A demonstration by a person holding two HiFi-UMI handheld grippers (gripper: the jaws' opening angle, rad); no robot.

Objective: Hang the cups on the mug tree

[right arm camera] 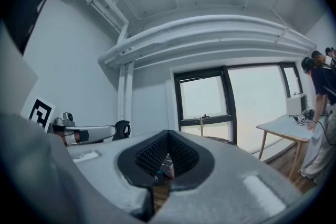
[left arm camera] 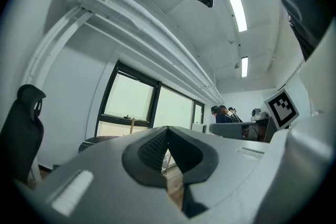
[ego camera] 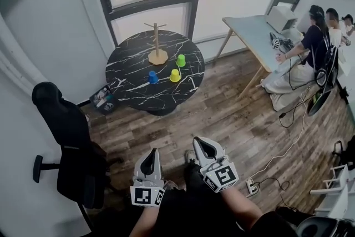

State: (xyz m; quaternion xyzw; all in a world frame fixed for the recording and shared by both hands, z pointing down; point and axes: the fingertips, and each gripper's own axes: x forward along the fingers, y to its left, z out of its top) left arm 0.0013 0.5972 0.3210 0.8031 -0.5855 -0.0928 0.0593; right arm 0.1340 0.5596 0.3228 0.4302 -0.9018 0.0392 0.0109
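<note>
Three cups are waiting on the round counter, well ahead of my two clenched claws.

The green cup (ego camera: 181, 60), yellow cup (ego camera: 175, 75) and blue cup (ego camera: 152, 77) are standing apart from one another on the black marble counter (ego camera: 133, 86). They are on the side of the mug tree (ego camera: 157, 44) nearer to me, with the green one closest to its base. All of this is lying far beyond my claws, across the wooden floor (ego camera: 233, 119). I am holding my left claw (ego camera: 150, 152) and right claw (ego camera: 198, 142) level, side by side, each with its jaws pressed together on nothing. A black chair (ego camera: 61, 119) is standing left of my left claw, and people (ego camera: 316, 41) are sitting at a pale counter (ego camera: 252, 36) far ahead, right of my right claw.
</note>
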